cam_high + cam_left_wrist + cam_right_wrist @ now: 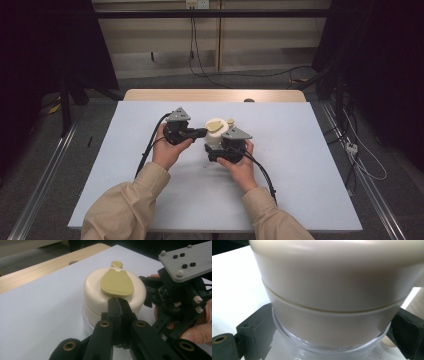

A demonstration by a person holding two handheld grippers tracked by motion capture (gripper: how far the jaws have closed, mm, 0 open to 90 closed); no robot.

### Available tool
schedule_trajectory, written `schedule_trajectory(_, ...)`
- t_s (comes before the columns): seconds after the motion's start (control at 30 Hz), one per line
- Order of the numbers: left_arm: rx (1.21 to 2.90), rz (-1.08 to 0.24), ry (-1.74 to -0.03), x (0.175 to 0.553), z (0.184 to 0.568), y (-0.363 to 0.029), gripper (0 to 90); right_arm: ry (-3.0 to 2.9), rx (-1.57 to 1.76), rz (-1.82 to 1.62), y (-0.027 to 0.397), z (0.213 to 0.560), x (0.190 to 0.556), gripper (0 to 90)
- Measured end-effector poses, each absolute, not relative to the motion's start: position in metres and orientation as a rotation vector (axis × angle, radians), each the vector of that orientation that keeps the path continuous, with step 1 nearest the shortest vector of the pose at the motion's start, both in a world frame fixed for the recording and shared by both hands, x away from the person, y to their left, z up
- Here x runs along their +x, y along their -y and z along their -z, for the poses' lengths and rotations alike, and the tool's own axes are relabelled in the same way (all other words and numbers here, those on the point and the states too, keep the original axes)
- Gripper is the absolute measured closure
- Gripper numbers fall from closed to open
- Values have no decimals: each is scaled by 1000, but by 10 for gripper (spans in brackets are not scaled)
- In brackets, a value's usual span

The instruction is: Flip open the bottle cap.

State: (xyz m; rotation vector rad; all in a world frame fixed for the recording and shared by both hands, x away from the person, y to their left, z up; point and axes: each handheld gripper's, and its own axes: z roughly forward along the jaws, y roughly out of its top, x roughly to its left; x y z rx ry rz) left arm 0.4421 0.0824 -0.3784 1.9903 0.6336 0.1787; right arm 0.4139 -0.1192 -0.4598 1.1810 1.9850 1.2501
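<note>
Cream-lidded jar [216,134] clamped between right gripper [332,340] fingers, left gripper [118,305] fingers closed, tips at the lid's olive flap [117,283]

high view: overhead, facing forward; both gripper views: close on jar [113,293]

1 cream jar [216,134], 2 tongs [202,132] [216,151], 1 table [300,150].
</note>
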Motion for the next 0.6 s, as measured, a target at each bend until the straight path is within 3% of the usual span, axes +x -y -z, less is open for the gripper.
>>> schedule_trajectory(0.6,1983,-189,-629,443,372,-79,900,-1985,1181,-1248,119,460,414,50)
